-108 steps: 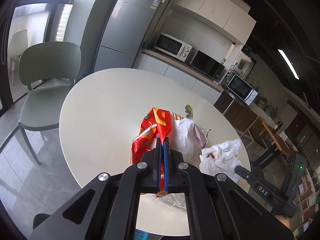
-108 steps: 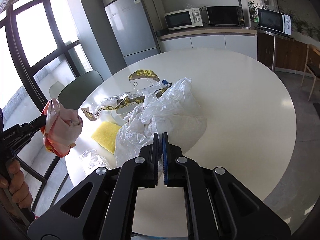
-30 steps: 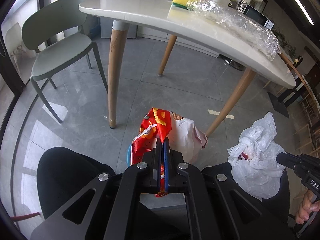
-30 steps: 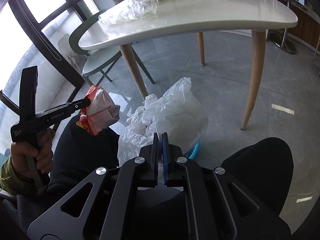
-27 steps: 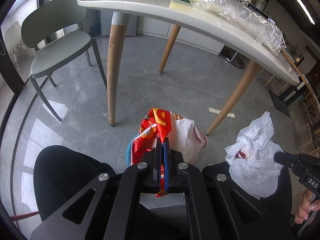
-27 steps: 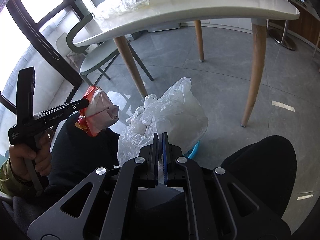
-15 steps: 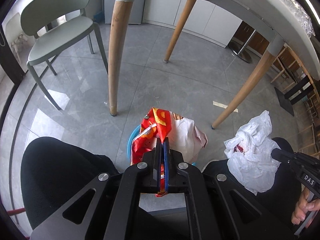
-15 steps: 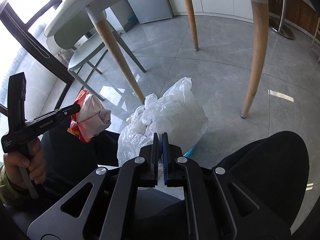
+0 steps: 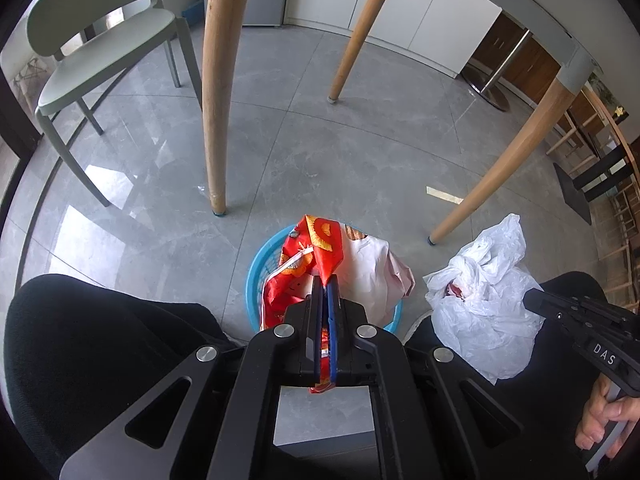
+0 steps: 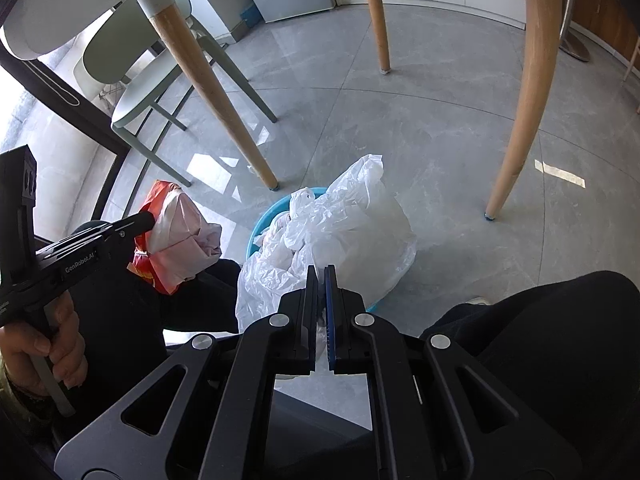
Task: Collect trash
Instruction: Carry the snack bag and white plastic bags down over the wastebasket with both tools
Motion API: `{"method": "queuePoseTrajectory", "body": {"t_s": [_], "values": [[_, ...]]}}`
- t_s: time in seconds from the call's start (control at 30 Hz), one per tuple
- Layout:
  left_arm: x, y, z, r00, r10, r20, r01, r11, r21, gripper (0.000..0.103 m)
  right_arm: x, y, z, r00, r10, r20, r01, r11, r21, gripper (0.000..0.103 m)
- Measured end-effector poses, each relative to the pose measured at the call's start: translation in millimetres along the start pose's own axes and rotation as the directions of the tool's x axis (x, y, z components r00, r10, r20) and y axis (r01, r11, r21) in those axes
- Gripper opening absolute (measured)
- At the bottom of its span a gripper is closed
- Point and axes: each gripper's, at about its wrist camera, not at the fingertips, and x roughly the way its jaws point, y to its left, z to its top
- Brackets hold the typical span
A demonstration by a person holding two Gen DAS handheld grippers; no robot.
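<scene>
**Carrying crumpled rubbish above a round blue plastic basket**

Hanging over the round blue plastic basket [image 9: 256,264] on the grey tiled floor [image 9: 280,152], two hand-held black grippers each grip a piece of trash. The left gripper [image 9: 325,280] has its fingers [image 9: 317,300] closed tight on a crumpled red-and-orange snack wrapper bundled with a pinkish-white plastic bag [image 9: 316,256]; in the left wrist view the bundle sits directly over the basket and hides most of its rim. The right gripper [image 10: 319,272] has its fingers [image 10: 311,296] pressed shut on a crumpled translucent white plastic bag [image 10: 352,224], which in the right wrist view billows out over the basket, just to the right of the red bundle.

Both grippers point steeply down toward the basket. A person's hand [image 10: 52,340] squeezes the handle of the left gripper, seen to the left of the basket in the right wrist view; fingers of the other hand [image 9: 604,420] wrap the right gripper's handle at the far right in the left wrist view. The person's legs in black trousers [image 9: 100,340] flank the basket on both sides.

Beyond the basket stand the tapered wooden legs [image 9: 218,80] of a white round counter [image 9: 560,32], with a pale green plastic chair [image 9: 108,40] farther off to the left of the basket.
</scene>
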Motion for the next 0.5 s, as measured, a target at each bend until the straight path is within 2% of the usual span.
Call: {"method": "queuePoseTrajectory", "body": {"t_s": [0.23,0.5], "values": [[26,6,11,0.999,-0.028,-0.044,0.026,0.999,-0.046,0.001,40,3,10,0.997,-0.004,-0.075,0.006,1.0,0.018,0.003],[66,9,21,0.99,0.002,-0.144,-0.01,0.998,-0.057,0.001,85,-2,19,0.991,-0.007,-0.134,0.013,0.999,0.045,0.003]]}}
